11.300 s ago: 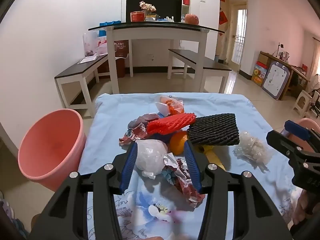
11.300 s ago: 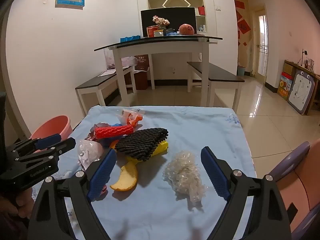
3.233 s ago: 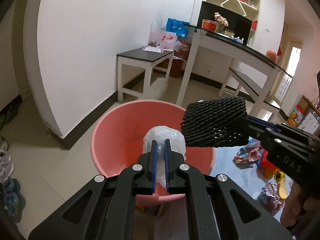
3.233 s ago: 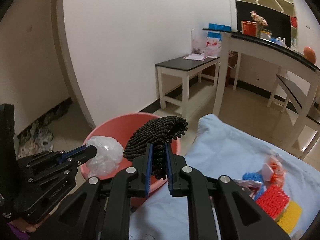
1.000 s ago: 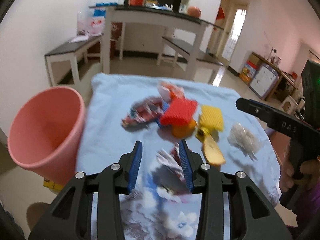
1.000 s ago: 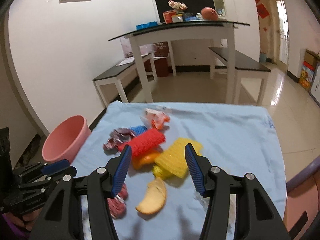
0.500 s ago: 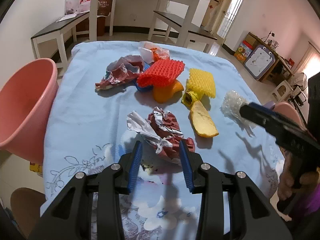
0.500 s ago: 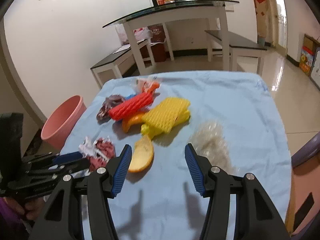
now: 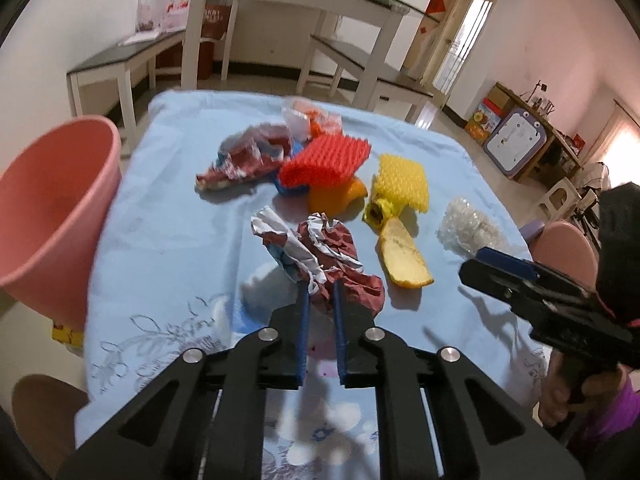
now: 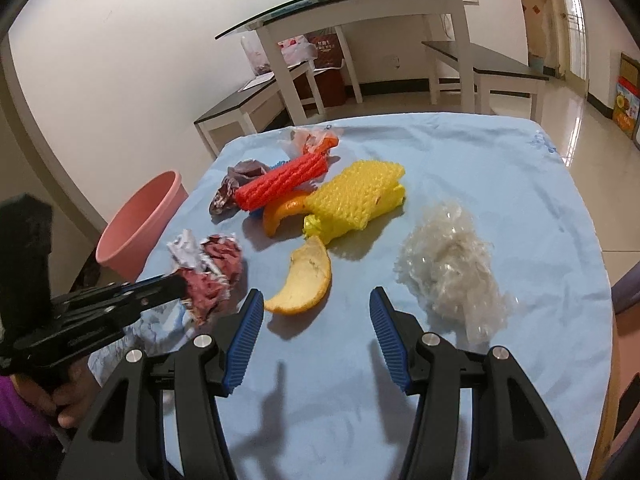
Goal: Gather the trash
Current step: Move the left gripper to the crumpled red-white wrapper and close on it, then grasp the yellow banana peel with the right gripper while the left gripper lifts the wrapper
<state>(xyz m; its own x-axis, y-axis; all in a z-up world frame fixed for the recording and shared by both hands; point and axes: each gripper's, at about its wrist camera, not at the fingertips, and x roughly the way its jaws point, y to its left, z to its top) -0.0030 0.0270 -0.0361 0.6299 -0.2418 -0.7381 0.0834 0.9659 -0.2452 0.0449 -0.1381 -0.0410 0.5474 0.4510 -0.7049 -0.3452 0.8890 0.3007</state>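
So the left tool (image 9: 320, 294) has just been closing and its blue pads are now clamped on the near edge of the crumpled red-and-white wrapper (image 9: 320, 248), which sits on the bench's light blue cloth (image 9: 168, 216). You can see the same pinch from the right wrist view too, the black fingers biting into the wrapper (image 10: 208, 272).

The right tool (image 10: 316, 312) hangs over the cloth with its jaws wide apart and nothing between them. A piece of citrus peel (image 10: 304, 280) lies just ahead of its left finger, and a wad of clear crinkled plastic (image 10: 448, 268) sits off to its right.

Further back there's a yellow foam fruit net (image 10: 356, 196), a red foam net (image 10: 280, 184) lying across an orange peel (image 10: 280, 212), another dark red wrapper (image 9: 248, 156) and a clear bag with orange bits (image 9: 312, 120). The pink bucket (image 9: 48, 208) stands at the bench's left edge.
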